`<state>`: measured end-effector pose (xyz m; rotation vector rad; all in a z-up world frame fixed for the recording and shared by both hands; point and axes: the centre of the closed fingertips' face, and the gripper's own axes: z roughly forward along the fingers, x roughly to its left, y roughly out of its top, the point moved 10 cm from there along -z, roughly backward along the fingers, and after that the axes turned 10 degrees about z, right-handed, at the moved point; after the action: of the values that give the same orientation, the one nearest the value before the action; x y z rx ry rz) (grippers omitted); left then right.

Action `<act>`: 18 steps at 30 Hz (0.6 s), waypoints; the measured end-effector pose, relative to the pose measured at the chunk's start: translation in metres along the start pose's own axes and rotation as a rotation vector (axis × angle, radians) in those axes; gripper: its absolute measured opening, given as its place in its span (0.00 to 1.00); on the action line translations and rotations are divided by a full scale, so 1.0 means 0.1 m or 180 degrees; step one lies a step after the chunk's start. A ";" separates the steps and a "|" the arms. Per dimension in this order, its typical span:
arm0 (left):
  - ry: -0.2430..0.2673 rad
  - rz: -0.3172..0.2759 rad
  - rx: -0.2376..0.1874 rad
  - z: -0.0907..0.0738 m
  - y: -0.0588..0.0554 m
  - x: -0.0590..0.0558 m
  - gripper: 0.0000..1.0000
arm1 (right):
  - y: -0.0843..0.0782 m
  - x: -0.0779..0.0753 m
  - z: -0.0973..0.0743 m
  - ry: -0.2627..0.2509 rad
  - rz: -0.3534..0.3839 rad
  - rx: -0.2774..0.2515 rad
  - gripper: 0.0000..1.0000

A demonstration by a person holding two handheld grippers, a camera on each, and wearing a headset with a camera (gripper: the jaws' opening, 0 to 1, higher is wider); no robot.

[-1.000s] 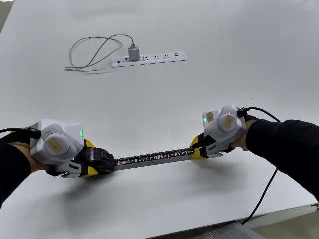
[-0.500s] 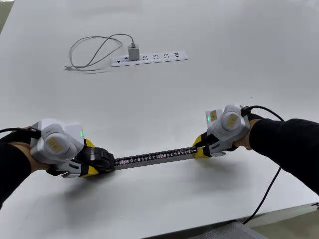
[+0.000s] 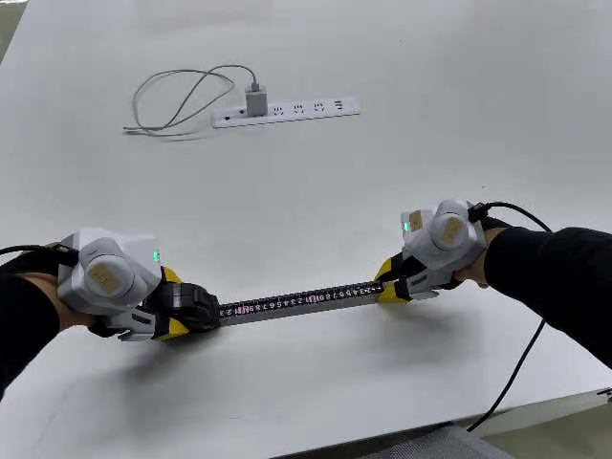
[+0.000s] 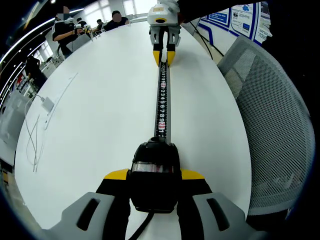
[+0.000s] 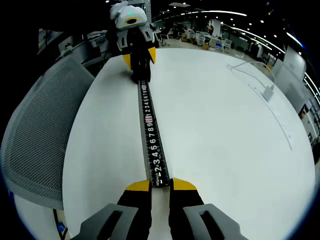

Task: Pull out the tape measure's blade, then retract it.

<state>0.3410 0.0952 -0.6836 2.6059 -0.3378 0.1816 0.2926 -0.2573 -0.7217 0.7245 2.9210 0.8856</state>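
The black tape measure case (image 3: 194, 306) (image 4: 155, 172) lies on the white table, with my left gripper (image 3: 177, 308) (image 4: 156, 176) shut on it. Its dark blade (image 3: 301, 300) (image 4: 163, 97) (image 5: 151, 135) with white numbers stretches out low over the table toward the right. My right gripper (image 3: 387, 284) (image 5: 159, 186) is shut on the blade's tip. In the left gripper view the right gripper (image 4: 163, 56) sits at the blade's far end. In the right gripper view the left gripper (image 5: 138, 60) holds the case at the far end.
A white power strip (image 3: 285, 111) with a grey charger (image 3: 255, 100) and a looped cable (image 3: 177, 100) lies far back on the table. The table's front edge (image 3: 535, 406) runs close behind the right arm. A grey mesh chair (image 4: 270, 125) stands beside the table.
My right gripper has moved a little to the right with the blade's tip, drawing more blade out. The left gripper and the case have stayed put.
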 end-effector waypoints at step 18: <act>0.0006 0.0001 0.0004 0.00 0.01 -0.01 0.31 | -0.06 -0.02 -0.04 -0.0006 0.0041 0.0002 0.09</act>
<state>0.3400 0.0943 -0.6833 2.6069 -0.3374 0.1843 0.2916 -0.2651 -0.7215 0.7446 2.9187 0.8845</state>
